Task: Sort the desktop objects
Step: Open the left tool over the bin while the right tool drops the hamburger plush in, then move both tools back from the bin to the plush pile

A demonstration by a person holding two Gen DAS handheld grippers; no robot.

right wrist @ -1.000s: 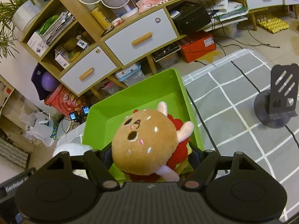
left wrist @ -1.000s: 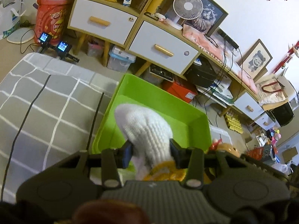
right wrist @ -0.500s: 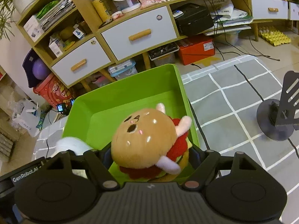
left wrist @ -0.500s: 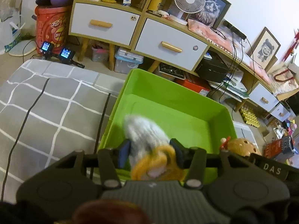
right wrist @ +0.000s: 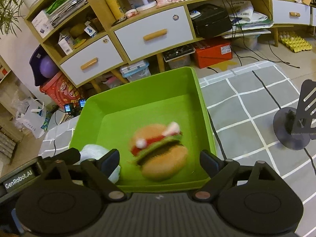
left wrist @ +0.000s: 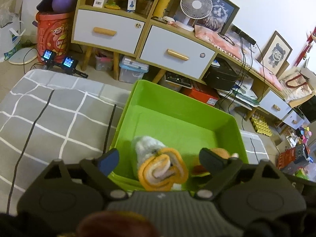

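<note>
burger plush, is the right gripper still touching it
Apart. The right wrist view shows the right gripper spread wide, green bin floor visible between each fingertip and the blurred burger plush.

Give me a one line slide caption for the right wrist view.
Open right gripper above the green bin, blurred burger plush dropping inside beside a white glove.

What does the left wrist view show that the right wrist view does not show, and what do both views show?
Only the left wrist view shows the rolled white glove's orange cuff and two framed pictures. Only the right wrist view shows the whole burger plush, blurred, and a black stand on the grey cloth. Both show the green bin, both toys inside it, the drawers and a white fan, with each gripper's fingers spread.
</note>
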